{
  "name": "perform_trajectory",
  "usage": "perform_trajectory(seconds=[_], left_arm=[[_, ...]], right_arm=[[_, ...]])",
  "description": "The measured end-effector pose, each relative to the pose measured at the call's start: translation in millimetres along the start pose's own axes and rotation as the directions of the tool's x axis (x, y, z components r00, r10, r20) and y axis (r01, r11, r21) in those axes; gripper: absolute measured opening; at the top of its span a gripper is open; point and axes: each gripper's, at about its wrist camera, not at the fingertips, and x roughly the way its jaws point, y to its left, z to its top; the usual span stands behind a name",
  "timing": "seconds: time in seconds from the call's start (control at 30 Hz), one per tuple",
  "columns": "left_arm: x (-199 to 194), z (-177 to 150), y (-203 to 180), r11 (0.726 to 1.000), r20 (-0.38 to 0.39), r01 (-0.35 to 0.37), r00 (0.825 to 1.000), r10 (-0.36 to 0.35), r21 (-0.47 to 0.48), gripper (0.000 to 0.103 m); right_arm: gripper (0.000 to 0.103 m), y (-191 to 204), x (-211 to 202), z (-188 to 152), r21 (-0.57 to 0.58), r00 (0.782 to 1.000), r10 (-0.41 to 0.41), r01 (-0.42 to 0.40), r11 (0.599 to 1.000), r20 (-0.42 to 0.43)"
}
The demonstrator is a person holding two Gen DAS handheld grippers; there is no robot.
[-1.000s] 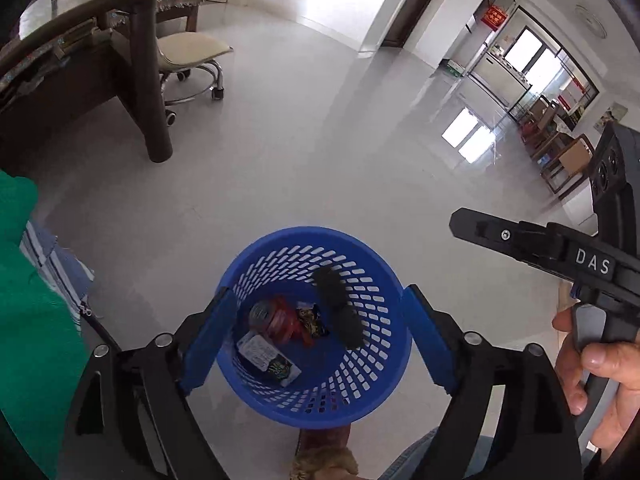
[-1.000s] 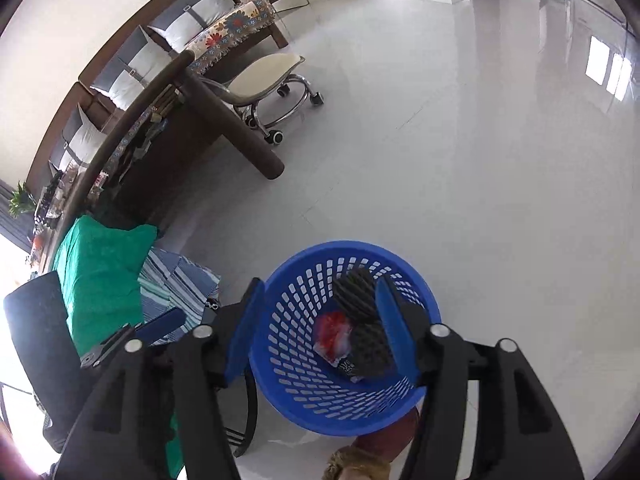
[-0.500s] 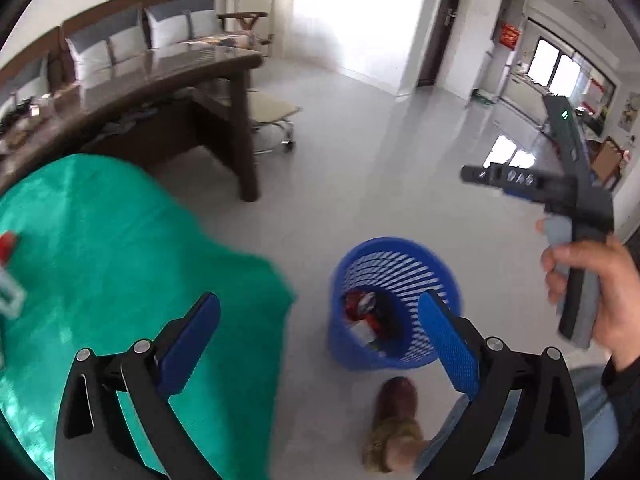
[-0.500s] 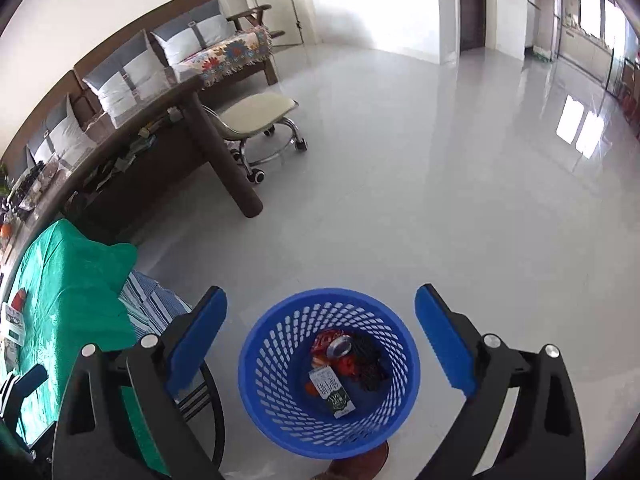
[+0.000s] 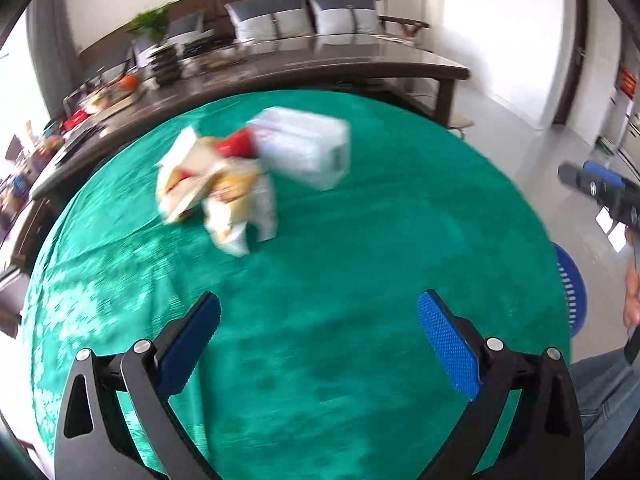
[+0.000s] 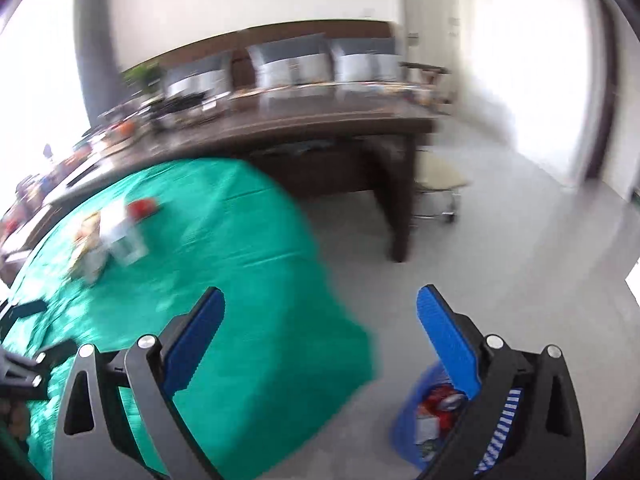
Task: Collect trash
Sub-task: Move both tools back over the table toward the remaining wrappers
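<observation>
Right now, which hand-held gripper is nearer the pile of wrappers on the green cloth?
Left. The left hand-held gripper is over the green cloth, facing the wrapper pile. The right hand-held gripper is at the cloth's edge, above the blue basket.

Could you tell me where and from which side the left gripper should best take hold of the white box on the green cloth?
Probably across the white box's narrower width near its free right end, coming from above, since crumpled wrappers crowd its left end. The left gripper is open and empty. Blur hides finer detail.
</observation>
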Motion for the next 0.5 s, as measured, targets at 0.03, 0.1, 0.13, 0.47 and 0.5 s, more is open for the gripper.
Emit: perform_trajectory(seconds=[0.03,0.1,0.13,0.47,0.5], left_arm=[[-0.4,0.1,8.3,1.0,-0.003,-0.01,1.0,0.01,-0.016,0.098],[0.4,-1.8,24.8,0.999,-0.012,-0.028,1.0,0.027,-0.041,0.098],[0.8,-3.9,31.4,0.998,-0.016,-0.037,0.999,0.037,-0.051,0.098],[16.3,-25.7,66.9,0.993,-0.062,-0.013,0.998,0.006,-0.115,0.098],[18.5,-22.8,68.6,0.993,-0.062,-0.001,0.998,-0.007,-0.119,0.098]], right_arm=[[0.094,18.1,4.4,-1.2,-0.033,0.999,0.036,-0.037,0.999,-0.016],[0.094,62.2,15.0,-7.5,-0.114,0.992,0.11,-0.116,0.987,-0.061],[0.094,77.8,19.4,-10.1,-0.146,0.988,0.131,-0.141,0.979,-0.078],[0.094,153.6,49.8,-26.2,-0.296,0.969,0.153,-0.207,0.933,-0.193],[0.094,154.8,52.7,-28.2,-0.307,0.969,0.141,-0.2,0.93,-0.204]])
